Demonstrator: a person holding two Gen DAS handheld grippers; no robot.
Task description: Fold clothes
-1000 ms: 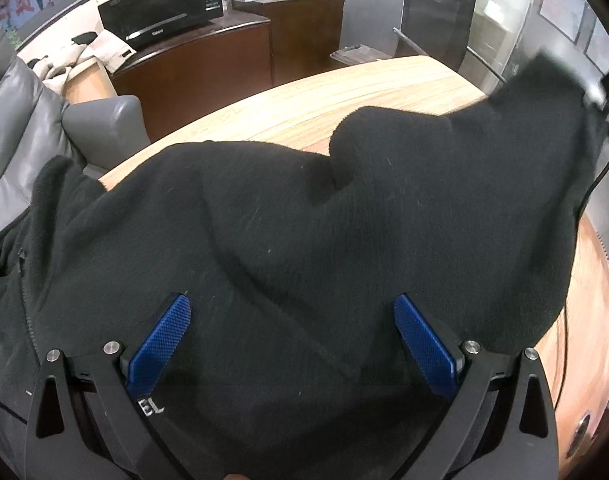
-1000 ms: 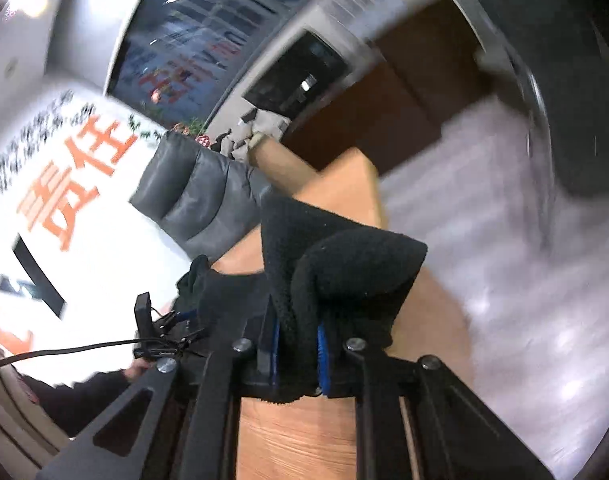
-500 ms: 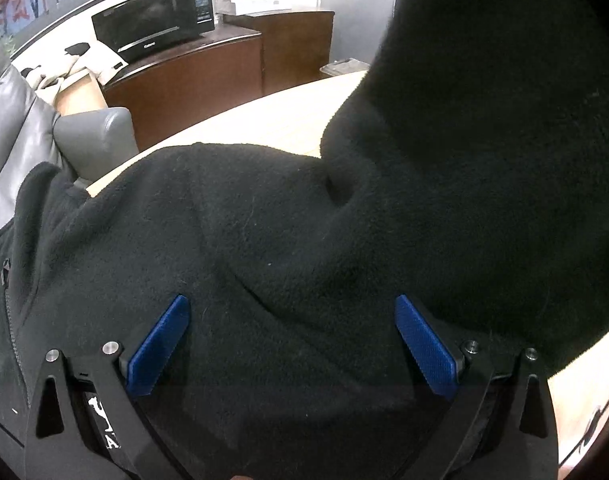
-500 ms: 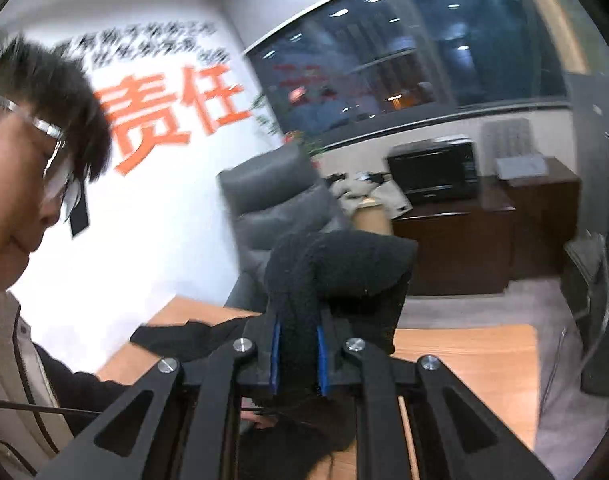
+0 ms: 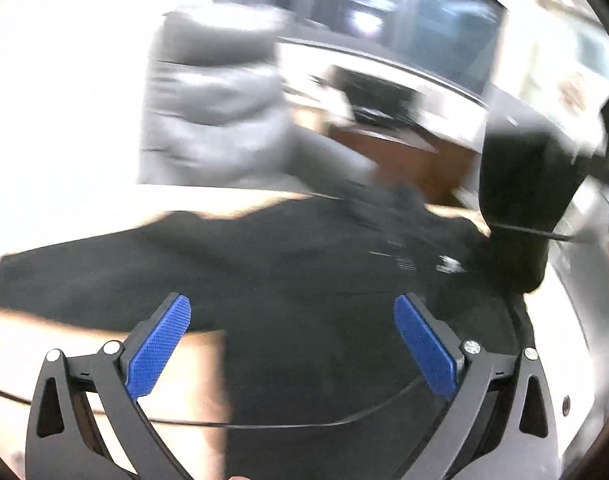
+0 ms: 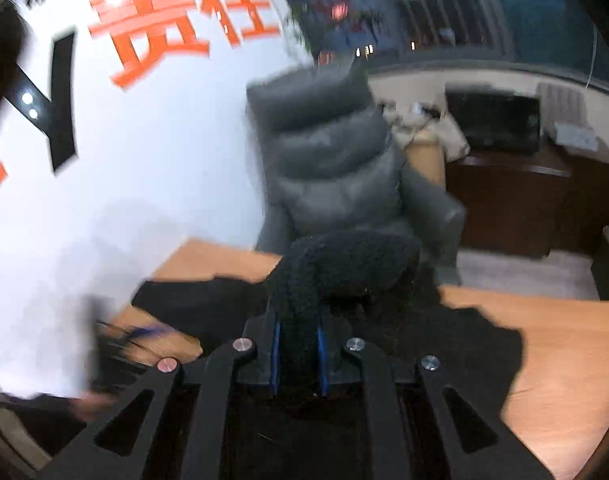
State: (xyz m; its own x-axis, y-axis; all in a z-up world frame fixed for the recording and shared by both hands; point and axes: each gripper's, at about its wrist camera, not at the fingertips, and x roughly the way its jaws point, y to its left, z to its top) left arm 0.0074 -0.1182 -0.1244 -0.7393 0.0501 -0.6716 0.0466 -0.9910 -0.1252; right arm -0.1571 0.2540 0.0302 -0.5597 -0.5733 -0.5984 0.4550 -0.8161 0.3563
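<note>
The right hand-held gripper [image 6: 298, 354] pinches a bunched fold of the black fleece jacket [image 6: 344, 264]; the left hand-held gripper [image 5: 292, 344] gapes wide above it. The jacket lies spread on the wooden counter [image 6: 564, 344], before a grey armchair [image 6: 336, 160].

Both wrist views looked from low over the wooden table [image 6: 564, 332] toward the grey armchair [image 6: 336, 164], sharing it, the table and the black garment [image 5: 304, 264].
</note>
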